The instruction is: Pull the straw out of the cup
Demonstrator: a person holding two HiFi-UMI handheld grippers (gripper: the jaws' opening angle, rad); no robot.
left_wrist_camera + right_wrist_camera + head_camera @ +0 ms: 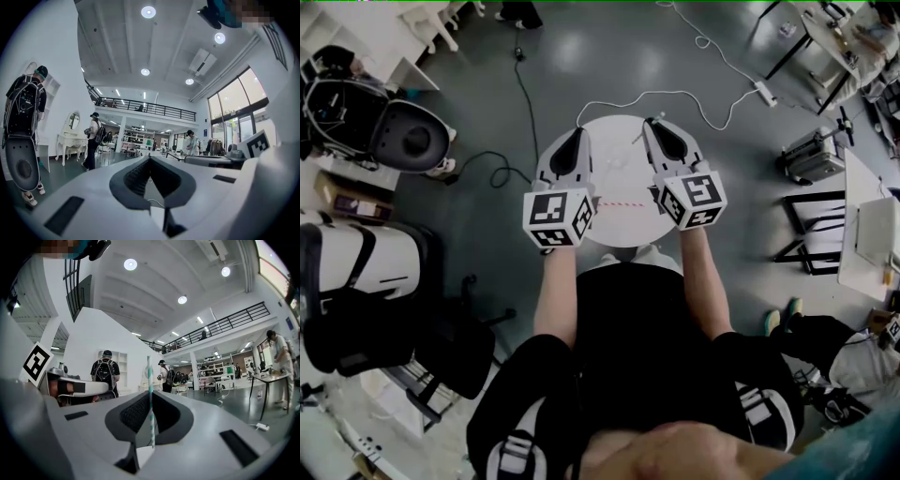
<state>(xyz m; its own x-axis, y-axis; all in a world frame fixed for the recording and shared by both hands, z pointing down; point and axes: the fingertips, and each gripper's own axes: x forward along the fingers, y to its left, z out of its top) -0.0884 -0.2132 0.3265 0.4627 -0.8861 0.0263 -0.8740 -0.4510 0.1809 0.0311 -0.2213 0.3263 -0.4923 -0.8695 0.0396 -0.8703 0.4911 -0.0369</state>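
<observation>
Extraction seems finished: right gripper (150,401) is clamping the teal-and-white striped paper straw (149,376) upright, no cup showing around it, above the round white table (609,236). Left gripper (149,161) is hovering clenched, empty. Next is likely carrying it aside and releasing gently.

A round white table (623,230) stands on the polished grey floor (581,56) of an open workshop. A white power strip (764,91) with its white cable (675,94) lies far right, and a black cable (525,103) trails far left. Black-framed white desks (862,225) line the right. A person with a black backpack (105,373) stands by white shelves (121,366). A black-railed mezzanine (145,107) runs beneath round ceiling lights (148,11).
</observation>
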